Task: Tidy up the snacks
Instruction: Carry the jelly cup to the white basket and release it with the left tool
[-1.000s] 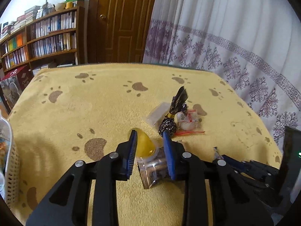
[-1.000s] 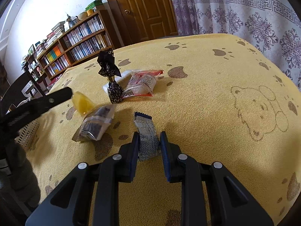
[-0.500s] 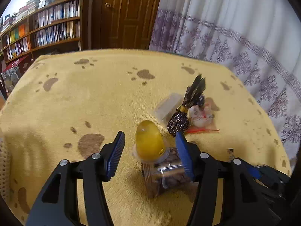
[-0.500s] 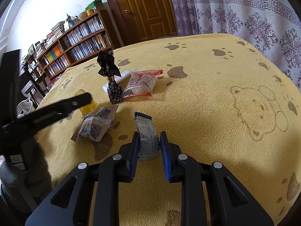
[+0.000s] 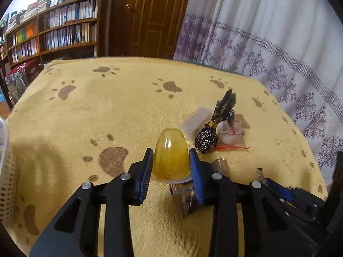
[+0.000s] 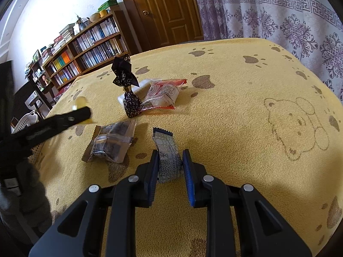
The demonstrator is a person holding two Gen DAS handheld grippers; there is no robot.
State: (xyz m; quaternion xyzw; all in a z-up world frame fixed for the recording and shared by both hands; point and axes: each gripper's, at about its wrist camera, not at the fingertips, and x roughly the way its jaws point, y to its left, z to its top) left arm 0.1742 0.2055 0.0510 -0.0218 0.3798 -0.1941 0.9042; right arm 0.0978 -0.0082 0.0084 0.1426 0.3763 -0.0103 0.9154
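- Yellow paw-print towelling cloth [image 5: 90, 115] covers the table, with a wooden bookshelf [image 5: 53, 32] at upper left of the left wrist view and a patterned curtain at right; a white mesh basket [image 5: 6, 171] shows at the left edge.
- Centre of that view: the left gripper [image 5: 170, 167] has its jaws closed narrowly against both sides of a domed amber jelly cup [image 5: 170, 156]; this looks like the pick-up step.
- Right of it lie a dark gold-patterned twist-wrapped sweet [image 5: 206, 139] and a red-and-white packet [image 5: 230, 133].
- Lower centre of the right wrist view: the right gripper [image 6: 170, 167] pinches a blue-white patterned sachet [image 6: 168, 158], a clear packet of dark snacks [image 6: 111, 141] to its left.
- Next, probably: lift the cup clear and carry it left toward the basket, keeping it upright.
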